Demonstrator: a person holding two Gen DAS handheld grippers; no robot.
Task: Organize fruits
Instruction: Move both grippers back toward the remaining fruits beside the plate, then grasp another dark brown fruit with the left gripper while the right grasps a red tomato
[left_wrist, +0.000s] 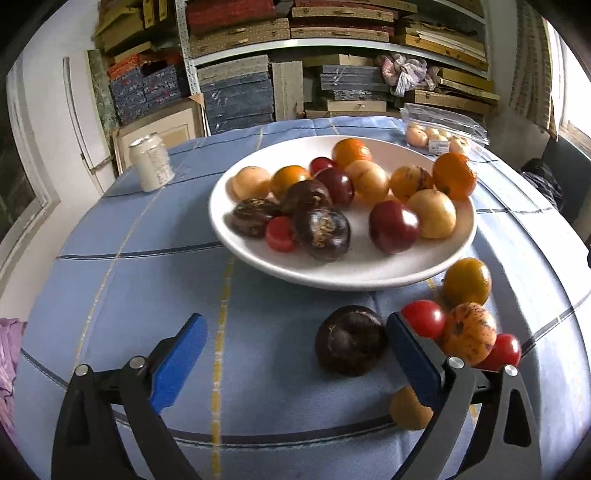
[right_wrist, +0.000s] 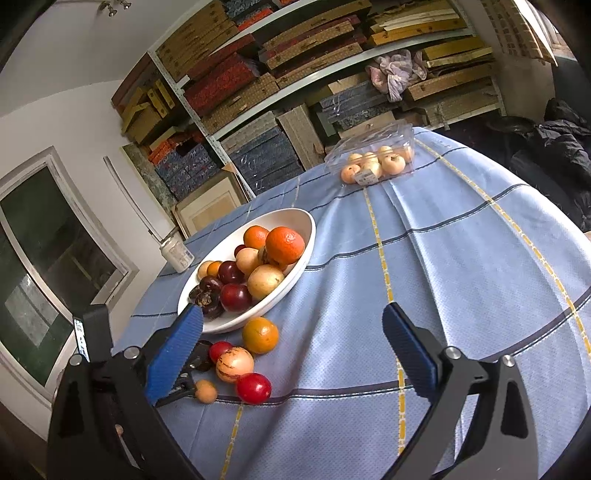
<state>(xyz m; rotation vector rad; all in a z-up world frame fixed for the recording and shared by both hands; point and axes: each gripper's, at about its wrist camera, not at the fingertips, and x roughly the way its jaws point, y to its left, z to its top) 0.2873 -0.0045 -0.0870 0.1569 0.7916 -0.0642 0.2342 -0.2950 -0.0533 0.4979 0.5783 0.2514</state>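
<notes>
Mangosteen stem-end facing left gripper, jaws apart

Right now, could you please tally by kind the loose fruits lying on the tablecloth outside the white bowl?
Red tomatoes: 2
Mangosteen: 1
Orange citrus: 1
Streaked orange fruit: 1
Small tan fruit: 1
Total: 6
</notes>
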